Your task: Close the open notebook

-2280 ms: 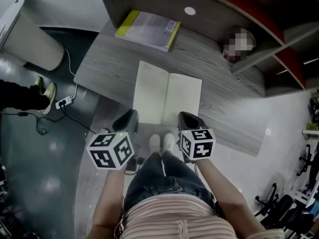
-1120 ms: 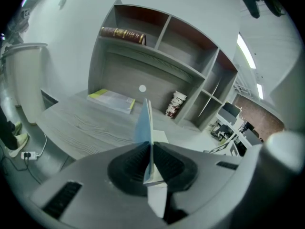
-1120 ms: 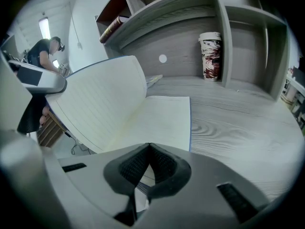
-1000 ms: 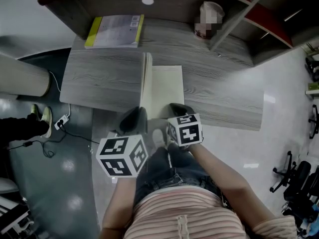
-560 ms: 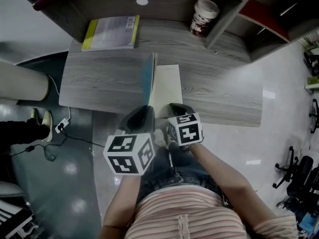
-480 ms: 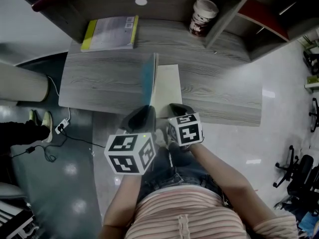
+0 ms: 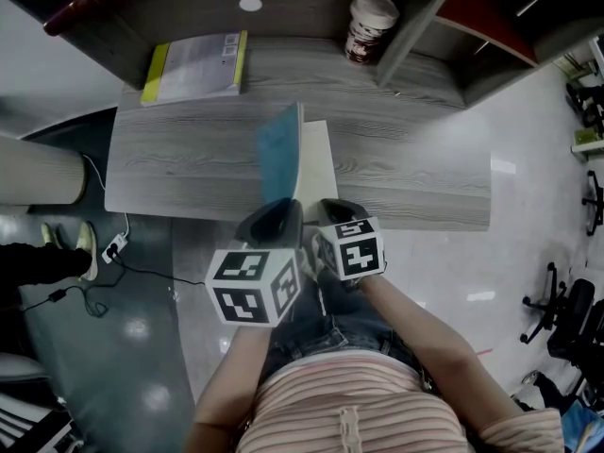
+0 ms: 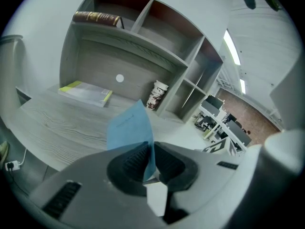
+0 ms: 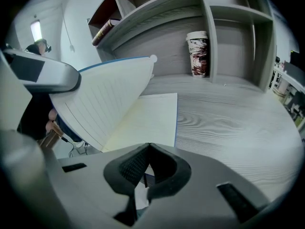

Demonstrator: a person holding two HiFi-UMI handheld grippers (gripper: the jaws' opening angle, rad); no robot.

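Desk (image 7: 179, 159) of grey wood grain runs across the head view, with a shelf unit (image 7: 311, 3) rising along its far side; at the far left of the desk lies a yellow-edged book (image 7: 193, 66), flat and well apart from everything else; near the middle sits the notebook (image 7: 316, 163), half folded, its right half flat on the desk and its left half standing up over the spine, tilted toward the right; the blue cover (image 7: 279, 149) faces left and the lined pages (image 9: 109, 104) face the flat page (image 9: 147, 120); the left hand-held gripper (image 7: 276, 223) is at the notebook's near edge, and in its own view the jaws are pinched together on the lower edge of the blue cover (image 8: 128, 128), which rises out of them; just to its right, the right hand-held gripper (image 7: 330, 213) is at the near edge of the flat page, its jaws brought together at the tips with nothing seen between them; farther right, a paper cup (image 7: 368, 25) stands upright in a shelf compartment.
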